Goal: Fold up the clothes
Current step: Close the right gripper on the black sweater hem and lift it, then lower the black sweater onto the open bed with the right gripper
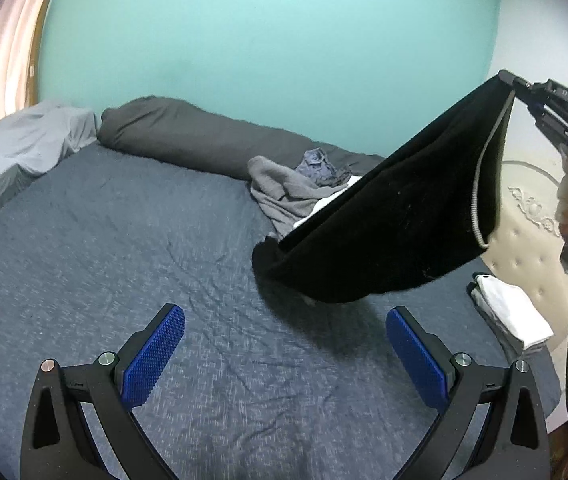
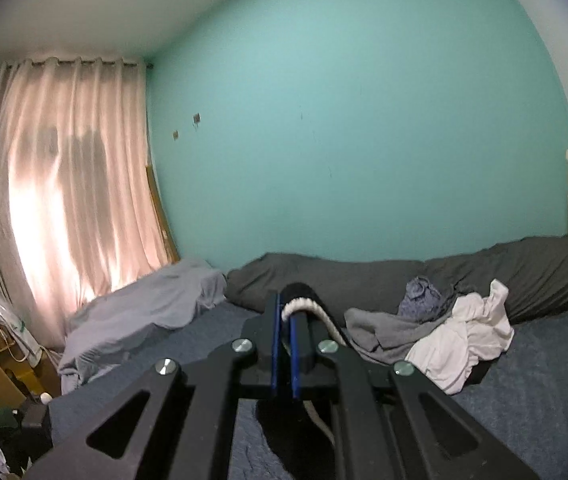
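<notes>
A black garment [image 1: 387, 224] with a white drawstring hangs in the air over the blue bed sheet [image 1: 104, 248]. My right gripper [image 1: 513, 84] is shut on its top corner, held high at the right by a hand. In the right wrist view the blue pads of that gripper [image 2: 284, 312] pinch the black cloth [image 2: 297, 290] and the white cord. The garment's low end still touches the bed. My left gripper [image 1: 284, 320] stands open above the sheet, nothing between its blue pads, the garment just beyond it.
A heap of unfolded clothes [image 2: 435, 332], grey, blue-patterned and white, lies by the long dark bolster [image 1: 188, 136]. Folded white clothes [image 1: 511, 308] sit at the bed's right edge near the cream headboard [image 1: 535, 240]. A grey pillow [image 1: 16, 152] lies at left. Curtains [image 2: 56, 184] hang behind.
</notes>
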